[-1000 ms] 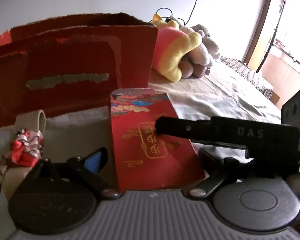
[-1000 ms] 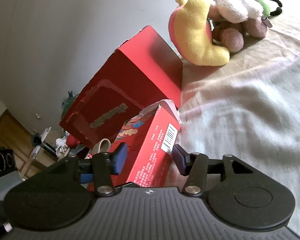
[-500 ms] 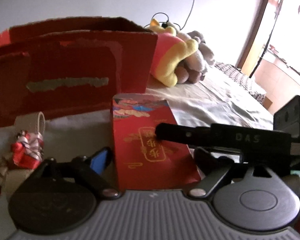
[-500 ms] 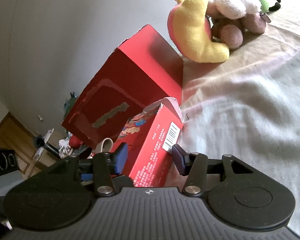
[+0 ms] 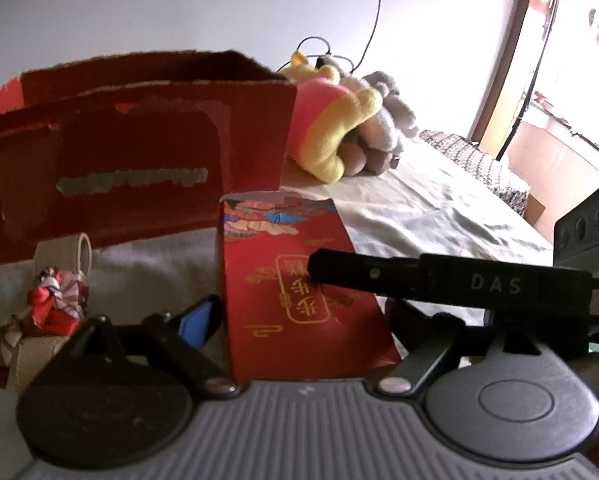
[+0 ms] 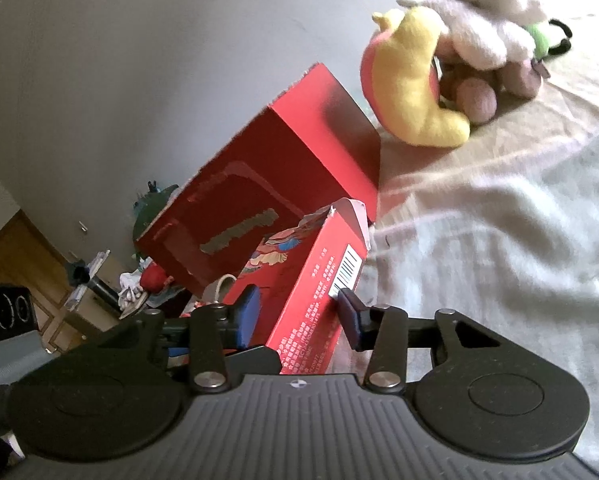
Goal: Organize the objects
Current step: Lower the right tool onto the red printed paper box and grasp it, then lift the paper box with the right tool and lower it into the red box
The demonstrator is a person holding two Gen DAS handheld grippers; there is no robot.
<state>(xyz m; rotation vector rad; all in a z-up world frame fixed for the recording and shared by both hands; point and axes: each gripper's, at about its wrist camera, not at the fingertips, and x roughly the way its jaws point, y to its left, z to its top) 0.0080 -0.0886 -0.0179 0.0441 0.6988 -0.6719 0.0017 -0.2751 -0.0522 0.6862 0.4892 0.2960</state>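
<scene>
The small red carton [image 6: 319, 280] with gold lettering and a barcode stands tilted on the pale bedsheet [image 6: 499, 240], just in front of the large red box [image 6: 283, 184]. My right gripper [image 6: 299, 316] spans its narrow sides, both pads against the card. My left gripper [image 5: 299, 320] is spread wide around the same carton [image 5: 299, 280]; I cannot tell whether it touches. Plush toys [image 6: 439, 72] lie beyond the box.

A sheeted bed [image 6: 499, 240] carries a large red box [image 5: 131, 152] and plush toys [image 6: 439, 68].
</scene>
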